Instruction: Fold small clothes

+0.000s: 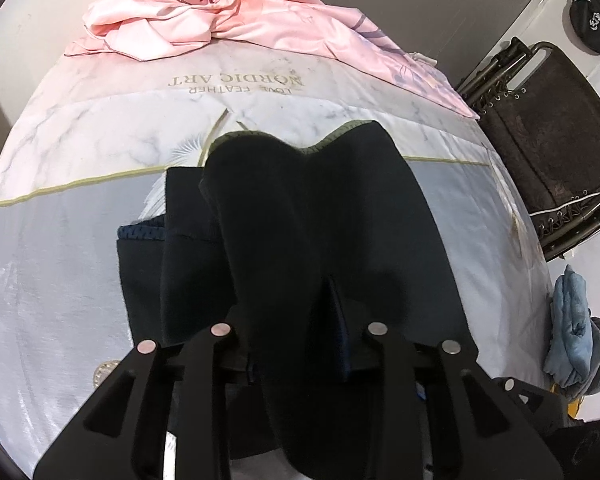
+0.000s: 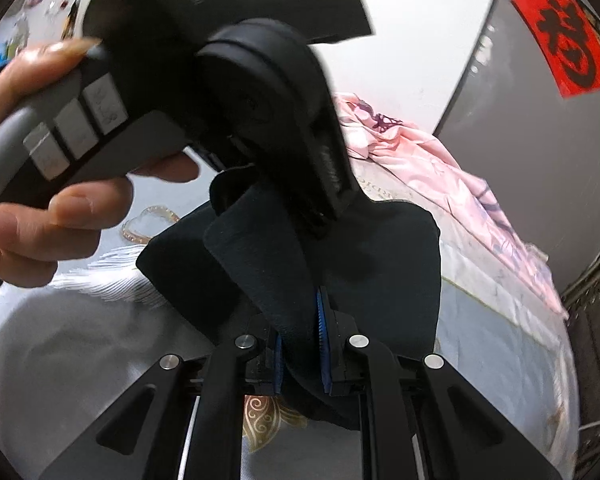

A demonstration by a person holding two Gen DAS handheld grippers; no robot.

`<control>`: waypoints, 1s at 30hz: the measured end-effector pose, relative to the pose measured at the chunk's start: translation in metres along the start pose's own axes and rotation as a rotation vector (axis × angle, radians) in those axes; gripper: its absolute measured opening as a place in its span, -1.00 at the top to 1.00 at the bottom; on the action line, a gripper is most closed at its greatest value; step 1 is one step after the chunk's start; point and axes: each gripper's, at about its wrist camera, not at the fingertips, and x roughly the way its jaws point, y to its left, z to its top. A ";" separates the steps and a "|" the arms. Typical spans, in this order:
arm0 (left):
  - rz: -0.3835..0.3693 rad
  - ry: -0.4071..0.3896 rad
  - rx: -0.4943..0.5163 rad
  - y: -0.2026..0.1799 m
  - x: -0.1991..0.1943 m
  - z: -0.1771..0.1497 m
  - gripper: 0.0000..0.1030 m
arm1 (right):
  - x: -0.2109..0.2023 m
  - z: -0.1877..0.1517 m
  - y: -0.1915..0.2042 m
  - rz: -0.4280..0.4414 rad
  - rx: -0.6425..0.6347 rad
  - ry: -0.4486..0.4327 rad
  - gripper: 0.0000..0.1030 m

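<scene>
We see a dark navy garment [image 1: 300, 208], soft knit w/ an olive-stitched hem, lifted partway off a bed; its lower part lies on the grey-and-marble bedspread [image 1: 52, 264]. The left gripper [image 1: 300, 332] has its jaws closed on a fold of the cloth. The right gripper [image 2: 302, 344] likewise pinches a hanging fold between blue-ribbed pads [image 2: 323, 344]. A hand [image 2: 40, 184] grips the left tool's grey handle, seen in the right wrist view.

We judge the fabric light, limp and non-slippery (it drapes and creases freely), so it'll sag between grips; hems and corners look like the best holds, approx. at the olive edge.

Room: open bedspread lies left and ahead. A crumpled pink sheet [image 1: 204, 16] sits well apart at the far end. The bed's right edge is near, w/ a folding chair [image 1: 548, 148] and blue cloth [image 1: 572, 328] beyond it.
</scene>
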 end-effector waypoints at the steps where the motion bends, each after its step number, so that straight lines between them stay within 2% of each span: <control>1: 0.003 -0.003 0.007 -0.004 0.001 0.000 0.46 | 0.002 0.000 -0.006 0.006 0.015 0.004 0.71; 4: 0.040 -0.006 0.023 -0.011 0.002 0.002 0.45 | 0.003 0.000 -0.007 -0.002 0.004 -0.001 0.71; 9: 0.030 -0.020 0.016 -0.005 -0.012 0.010 0.45 | -0.005 0.003 -0.005 0.012 0.004 -0.022 0.65; 13: 0.020 -0.006 0.016 0.002 -0.011 0.011 0.42 | -0.018 -0.002 -0.018 0.108 0.059 -0.051 0.41; 15: 0.011 -0.003 0.008 0.007 -0.008 0.009 0.41 | -0.029 -0.009 -0.029 0.165 0.104 -0.076 0.16; 16: 0.014 -0.002 0.000 0.009 -0.007 0.008 0.41 | -0.033 -0.012 -0.034 0.174 0.120 -0.088 -0.04; 19: 0.005 -0.010 -0.038 0.021 -0.007 0.006 0.39 | -0.044 -0.024 -0.060 0.187 0.197 -0.116 -0.12; 23: -0.002 -0.014 -0.062 0.028 -0.008 0.006 0.39 | -0.031 -0.034 -0.083 0.195 0.285 -0.065 -0.20; 26: -0.003 -0.022 -0.057 0.027 -0.010 0.007 0.39 | -0.022 -0.048 -0.091 0.259 0.374 -0.010 -0.23; 30: -0.001 -0.025 -0.054 0.025 -0.012 0.010 0.39 | -0.024 -0.060 -0.074 0.288 0.364 0.013 -0.35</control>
